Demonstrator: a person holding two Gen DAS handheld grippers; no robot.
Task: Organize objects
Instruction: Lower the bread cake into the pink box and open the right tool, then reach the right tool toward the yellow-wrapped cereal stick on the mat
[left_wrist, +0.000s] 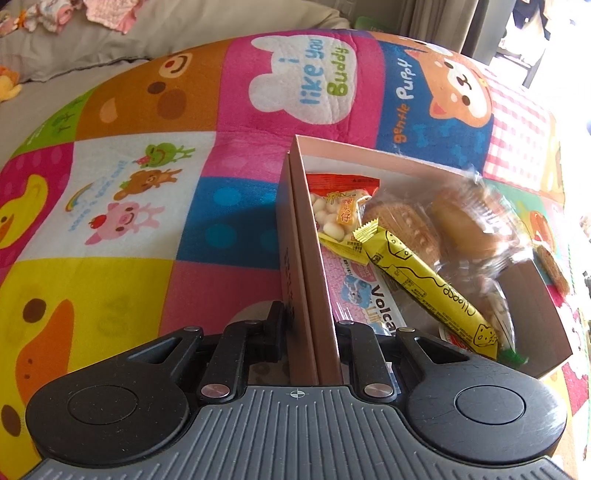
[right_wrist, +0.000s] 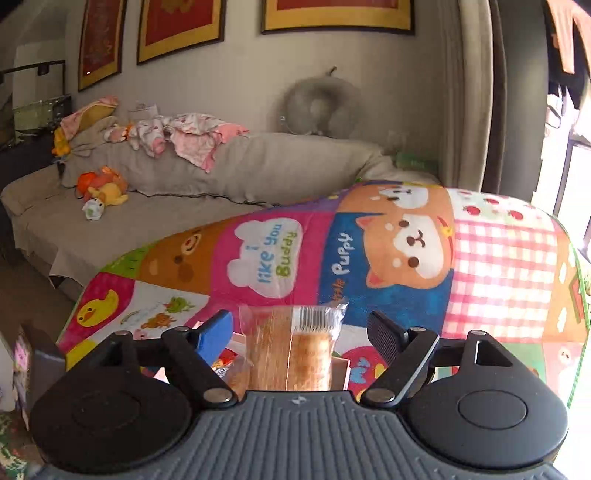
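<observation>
In the left wrist view my left gripper (left_wrist: 309, 325) is shut on the near left wall of a brown cardboard box (left_wrist: 303, 236) that sits on a colourful cartoon mat (left_wrist: 140, 192). The box holds several snacks: a yellow cheese bar (left_wrist: 428, 284), a bag of small white balls (left_wrist: 336, 214), wrapped round cakes (left_wrist: 469, 225) and a pink packet (left_wrist: 373, 295). In the right wrist view my right gripper (right_wrist: 300, 326) is open, with a clear-wrapped biscuit pack (right_wrist: 291, 350) between the fingers, untouched by them, over the box corner (right_wrist: 341, 369).
The mat (right_wrist: 406, 258) covers a raised surface. Behind it is a beige sofa (right_wrist: 147, 206) with clothes (right_wrist: 184, 133) and plush toys (right_wrist: 101, 186). A grey neck pillow (right_wrist: 319, 107) rests on the sofa back. A biscuit (left_wrist: 552, 267) lies on the mat right of the box.
</observation>
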